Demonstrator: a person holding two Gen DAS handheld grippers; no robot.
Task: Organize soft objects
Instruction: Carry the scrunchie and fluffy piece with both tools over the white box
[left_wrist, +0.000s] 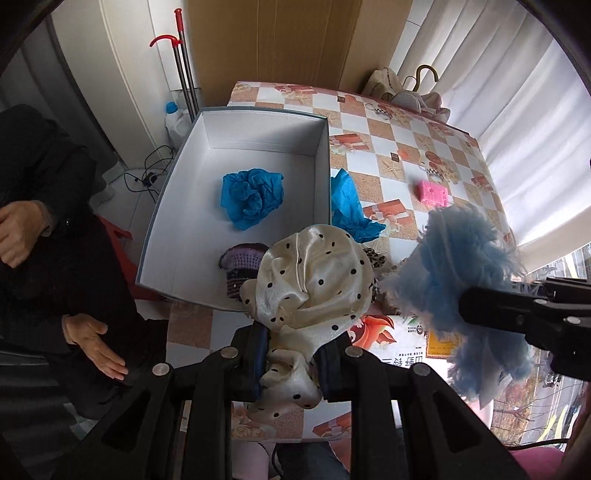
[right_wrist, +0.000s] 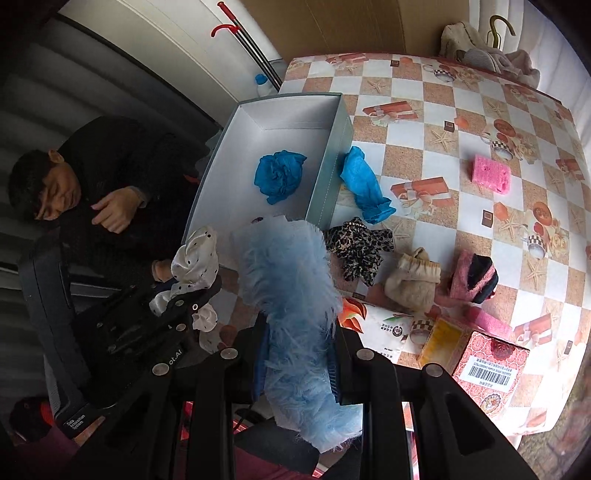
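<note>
Hovering grippers (left_wrist: 290, 363) near box rim (left_wrist: 328, 173)

I am working over a table (right_wrist: 424, 110) that is wearing a checked orange-and-white cloth printed with starfish, cups and gift boxes. An open grey box (right_wrist: 325, 192) is sitting on its left part. A crumpled blue piece (right_wrist: 364, 186) is lying just beside the box's right wall. Nearer me, a leopard-print piece (right_wrist: 356, 245), a cream pouch (right_wrist: 412, 280) and a pink-and-black item (right_wrist: 474, 277) are resting in a row. A pink sponge (right_wrist: 491, 173) is lying well apart, and a red patterned carton (right_wrist: 491, 363) is standing at the near edge.
</note>
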